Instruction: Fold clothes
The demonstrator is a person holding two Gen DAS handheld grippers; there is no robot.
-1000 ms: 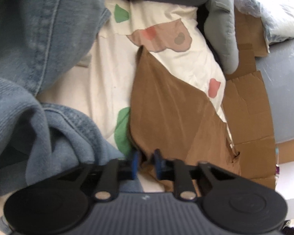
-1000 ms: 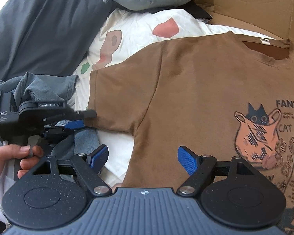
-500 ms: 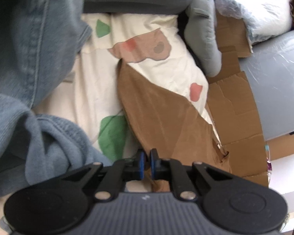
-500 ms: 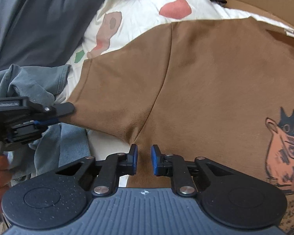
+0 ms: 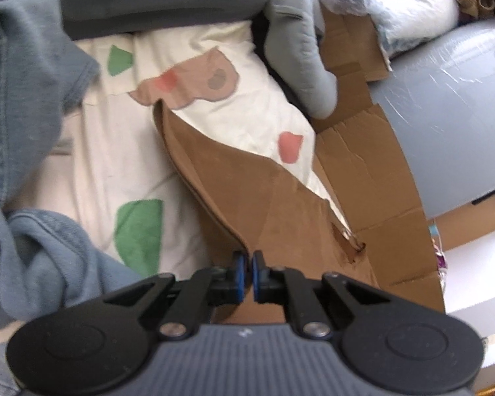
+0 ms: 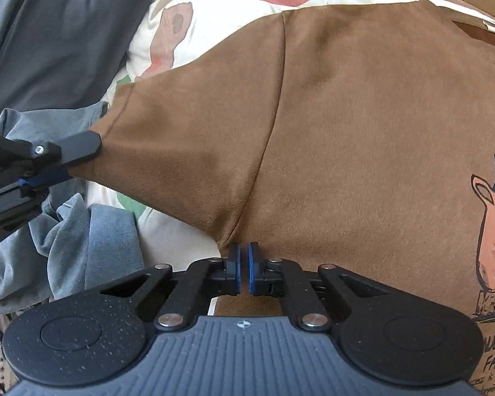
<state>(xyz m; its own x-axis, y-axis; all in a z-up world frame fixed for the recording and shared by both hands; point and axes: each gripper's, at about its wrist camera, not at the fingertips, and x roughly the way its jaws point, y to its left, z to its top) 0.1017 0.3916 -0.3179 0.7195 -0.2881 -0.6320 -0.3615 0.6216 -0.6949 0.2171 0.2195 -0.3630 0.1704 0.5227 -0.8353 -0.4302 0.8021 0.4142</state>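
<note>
Left gripper (image 5: 247, 272): blue pads pinched together on the hem edge of the brown t-shirt (image 5: 244, 191), sleeve end. Right gripper (image 6: 243, 272): pads clamped on the same shirt at the underarm, where the sleeve seam meets the side seam.

Orientation, right wrist view: sleeve runs left from the right gripper to the left gripper (image 6: 46, 165), which holds its cuff corner at the left edge of frame. Shirt body (image 6: 363, 138) spreads far and right from the right gripper; neck opening with white label at the far right, cat print on the right side, so the long axis runs roughly near to far, collar at the far end. Sleeve fabric looks taut and lifted between the two grips.

Left wrist view sees the sleeve almost edge-on: a brown wedge running away from the pads toward the far left, narrowing to a point on the patterned cream sheet (image 5: 122, 151).

Only the left view shows: flattened cardboard (image 5: 379, 171) right of the shirt, grey cushion (image 5: 300, 52) at the far side, denim garment (image 5: 26, 99) piled left. Only the right view shows: print, collar, and the dark grey fabric (image 6: 56, 29) far left. Blue-grey clothing (image 6: 82, 241) lies under the left gripper.
</note>
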